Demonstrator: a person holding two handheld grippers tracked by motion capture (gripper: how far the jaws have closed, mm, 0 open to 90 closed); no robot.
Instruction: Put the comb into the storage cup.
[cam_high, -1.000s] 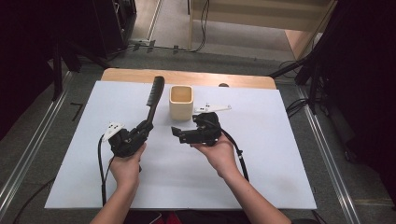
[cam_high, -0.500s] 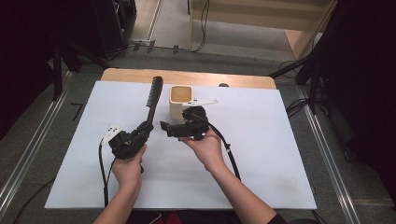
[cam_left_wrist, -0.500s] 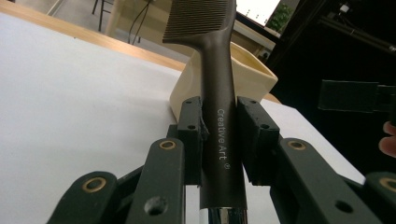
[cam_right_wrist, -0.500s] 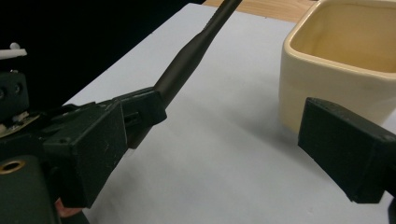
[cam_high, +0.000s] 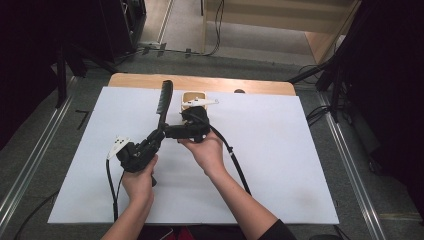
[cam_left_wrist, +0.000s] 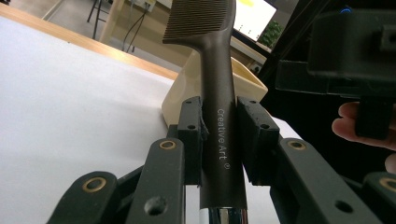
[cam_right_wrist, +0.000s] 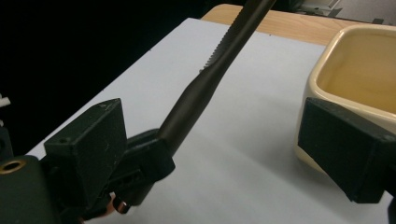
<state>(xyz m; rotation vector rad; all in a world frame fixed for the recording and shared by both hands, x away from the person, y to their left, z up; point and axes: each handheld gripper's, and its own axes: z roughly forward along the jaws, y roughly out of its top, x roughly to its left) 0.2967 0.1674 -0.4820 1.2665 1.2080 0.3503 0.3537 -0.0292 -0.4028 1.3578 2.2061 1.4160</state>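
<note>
Comb (cam_high: 163, 100), black: handle clamped in left gripper (cam_left_wrist: 219, 135), teeth slanting toward the table's (cam_high: 280, 165) far edge beside cream cup (cam_high: 192, 97). Right gripper (cam_right_wrist: 210, 154): jaws wide, just been closing, nothing pinched.

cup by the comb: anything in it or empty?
Looks empty. In the right gripper view the cream cup shows bare inner walls; its bottom is cut off. The comb is outside it, held in the left tongs.
</note>
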